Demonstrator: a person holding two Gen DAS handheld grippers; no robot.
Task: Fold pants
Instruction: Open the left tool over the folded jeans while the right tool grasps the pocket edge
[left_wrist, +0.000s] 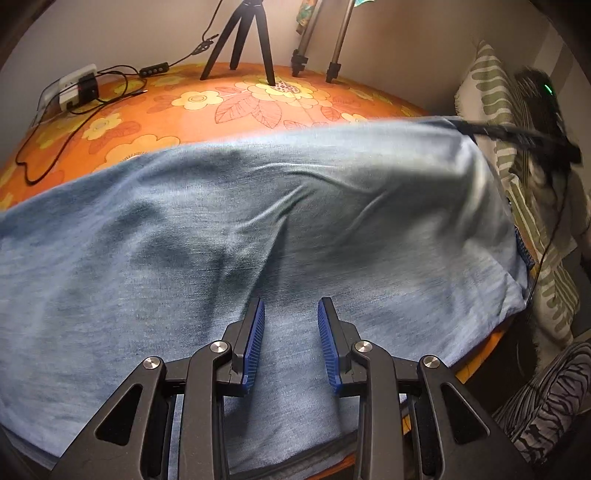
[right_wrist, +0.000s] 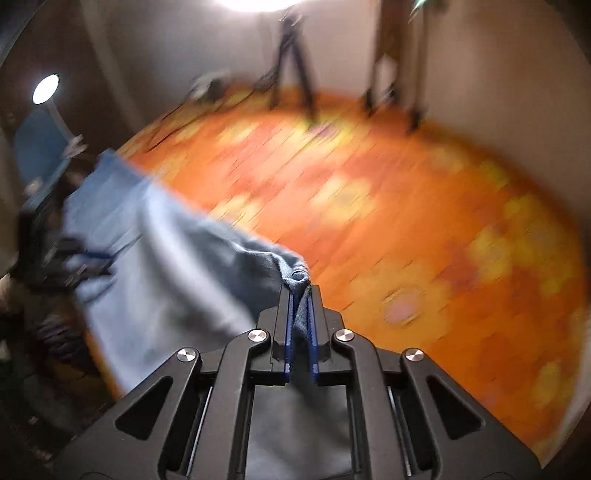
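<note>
between the right gripper's (right_wrist: 300, 295) closed jaws sits a bunched edge of the pants (left_wrist: 258, 229), lifted mid-fold, while the left gripper (left_wrist: 291, 310) hovers wide open and empty above them; folding looks unfinished.

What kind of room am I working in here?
Probably a home room set up for recording: an orange floral tablecloth, camera tripods on the table, a patterned cushion beside it.

We see open orange counter (left_wrist: 155, 110) beyond the pants (left_wrist: 258, 229); tripod legs (left_wrist: 240, 40), a cable (left_wrist: 74, 122) and a power strip (left_wrist: 74, 88) crowd its far edge.
</note>
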